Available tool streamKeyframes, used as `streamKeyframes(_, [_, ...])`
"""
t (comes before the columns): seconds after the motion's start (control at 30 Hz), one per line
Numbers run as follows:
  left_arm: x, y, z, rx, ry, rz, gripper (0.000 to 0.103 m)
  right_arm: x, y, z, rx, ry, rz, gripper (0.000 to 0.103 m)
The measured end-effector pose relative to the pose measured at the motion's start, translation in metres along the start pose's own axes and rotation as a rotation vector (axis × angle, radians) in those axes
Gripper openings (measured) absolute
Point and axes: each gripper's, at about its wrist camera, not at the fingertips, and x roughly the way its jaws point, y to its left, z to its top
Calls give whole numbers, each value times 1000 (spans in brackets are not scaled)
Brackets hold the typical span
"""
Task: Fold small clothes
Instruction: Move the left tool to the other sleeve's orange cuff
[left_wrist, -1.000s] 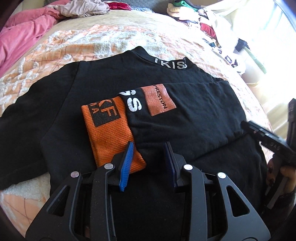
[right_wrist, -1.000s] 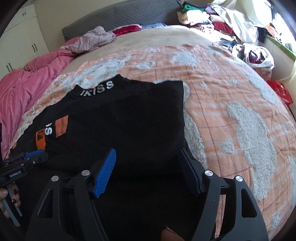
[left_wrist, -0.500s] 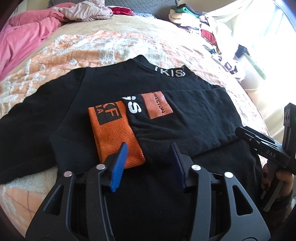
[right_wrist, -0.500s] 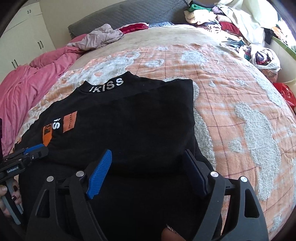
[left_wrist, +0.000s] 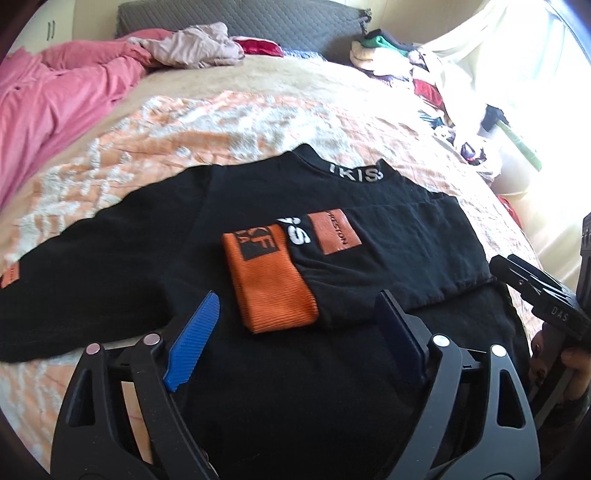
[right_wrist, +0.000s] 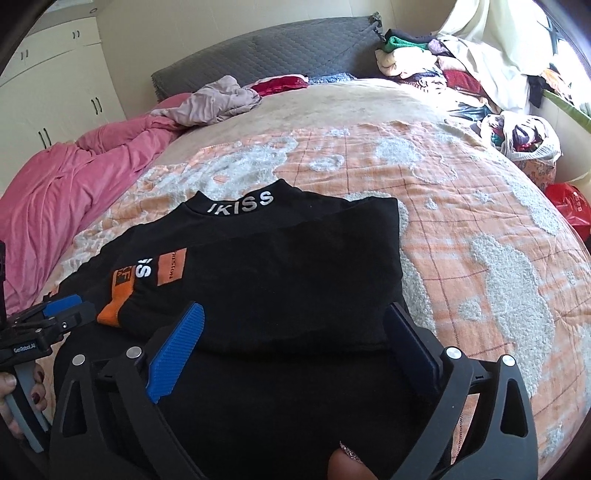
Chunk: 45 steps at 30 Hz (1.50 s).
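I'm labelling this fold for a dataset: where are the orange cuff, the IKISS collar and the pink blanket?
orange cuff (left_wrist: 275, 295): left wrist view, on its ribbed lower half.
IKISS collar (right_wrist: 242, 201): right wrist view, on the white lettering.
pink blanket (right_wrist: 55, 192): right wrist view, on its rumpled middle.

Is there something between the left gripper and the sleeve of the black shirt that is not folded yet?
Nothing visible stands in the way. The left gripper is open above the black shirt, and the unfolded sleeve lies flat on the bedspread to its left, with only black cloth between them.
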Motion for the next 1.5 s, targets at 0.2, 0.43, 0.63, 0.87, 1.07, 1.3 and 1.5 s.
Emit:
streamKeyframes(0.2, [-17, 11, -3, -7, -40, 44, 89, -8, 21, 1, -41, -39, 16, 98])
streamKeyframes(0.43, [-35, 27, -10, -23, -75, 82, 93, -13, 52, -1, -102, -48, 54, 98])
streamKeyframes(0.63, [-46, 46, -19, -59, -90, 101, 93, -14, 71, -9, -124, -38, 71, 98])
streamKeyframes(0.87, [-53, 71, -32, -117, -95, 143, 93, -14, 93, -14, -143, -29, 85, 98])
streamKeyframes(1.07, [-63, 95, -40, -172, -108, 165, 93, -17, 118, -15, -174, -28, 103, 98])
streamKeyframes(1.3, [-78, 118, -43, -228, -139, 178, 93, -19, 151, -15, -219, -18, 129, 98])
streamKeyframes(1.5, [-86, 140, -50, -282, -143, 187, 93, -20, 181, -16, -257, -12, 147, 98])
